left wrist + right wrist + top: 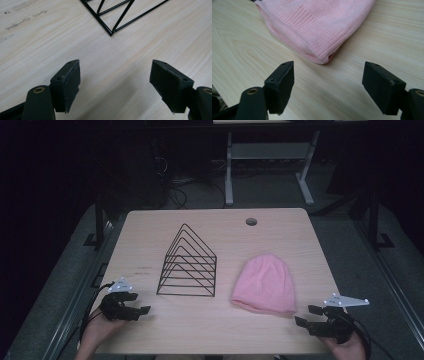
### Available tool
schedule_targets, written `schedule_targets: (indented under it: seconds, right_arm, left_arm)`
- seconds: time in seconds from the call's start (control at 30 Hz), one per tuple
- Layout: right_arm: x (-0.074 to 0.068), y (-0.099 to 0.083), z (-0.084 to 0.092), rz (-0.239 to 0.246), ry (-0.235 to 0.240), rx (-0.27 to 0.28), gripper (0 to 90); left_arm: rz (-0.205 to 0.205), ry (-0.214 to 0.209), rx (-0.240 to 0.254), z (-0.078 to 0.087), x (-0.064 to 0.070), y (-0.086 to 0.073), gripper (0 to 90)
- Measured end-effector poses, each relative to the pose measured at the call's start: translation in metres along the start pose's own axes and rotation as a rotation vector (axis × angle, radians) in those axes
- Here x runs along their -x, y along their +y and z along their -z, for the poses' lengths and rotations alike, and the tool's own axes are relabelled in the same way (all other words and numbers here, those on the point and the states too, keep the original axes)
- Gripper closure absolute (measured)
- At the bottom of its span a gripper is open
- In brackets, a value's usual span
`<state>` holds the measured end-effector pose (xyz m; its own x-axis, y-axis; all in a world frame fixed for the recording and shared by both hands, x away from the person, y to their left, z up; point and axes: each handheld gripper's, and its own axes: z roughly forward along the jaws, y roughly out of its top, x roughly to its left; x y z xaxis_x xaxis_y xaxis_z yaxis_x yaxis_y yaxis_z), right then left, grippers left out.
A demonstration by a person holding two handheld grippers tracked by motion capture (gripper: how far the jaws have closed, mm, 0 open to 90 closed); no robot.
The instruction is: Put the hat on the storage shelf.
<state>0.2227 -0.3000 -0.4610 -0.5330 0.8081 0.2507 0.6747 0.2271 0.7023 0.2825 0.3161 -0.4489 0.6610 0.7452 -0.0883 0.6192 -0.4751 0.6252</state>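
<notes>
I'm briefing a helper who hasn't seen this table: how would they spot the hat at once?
Start at the light wooden table; near its middle stands a black wire rack. Just right of it, apart from it, the pink knit hat lies flat, ribbed brim toward the person. It is the soft, coloured thing there.

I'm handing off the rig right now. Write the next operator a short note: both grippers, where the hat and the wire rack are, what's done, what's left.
Left gripper: jaws open, nothing between them, low over the table near its front left corner, aimed at the wire rack.
Right gripper: jaws open, nothing held, at the front right, just short of the pink knit hat.
Rack stands upright mid-table; the hat lies flat to its right, apart from it.
Done: nothing handled yet, by the look of it.
Left: probably grasp the hat's near corner and take it to the rack.
</notes>
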Motion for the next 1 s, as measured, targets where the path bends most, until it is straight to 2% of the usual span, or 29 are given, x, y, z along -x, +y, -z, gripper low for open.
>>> schedule_targets:
  seconds: [0.23, 0.4, 0.67, 0.77, 1.0]
  right_arm:
    - [0.000, -0.001, 0.001, -0.008, 0.002, -0.004, 25.0]
    - [-0.002, 0.005, 0.001, 0.003, 0.000, -0.004, 24.0]
    - [-0.004, 0.023, 0.002, 0.027, 0.025, -0.012, 22.7]
    - [-0.005, 0.030, -0.001, 0.020, 0.042, -0.030, 21.4]
    - [-0.009, 0.054, -0.007, 0.059, 0.065, -0.048, 21.4]
  left_arm:
    - [0.004, -0.004, -0.001, -0.001, 0.000, -0.001, 24.6]
    - [0.019, -0.001, 0.003, 0.001, -0.002, -0.004, 24.5]
    - [0.016, -0.002, 0.005, 0.000, 0.000, -0.002, 24.3]
    - [0.017, -0.001, 0.003, 0.000, 0.001, -0.001, 24.2]
    - [0.009, 0.000, -0.001, -0.002, 0.001, 0.000, 23.9]
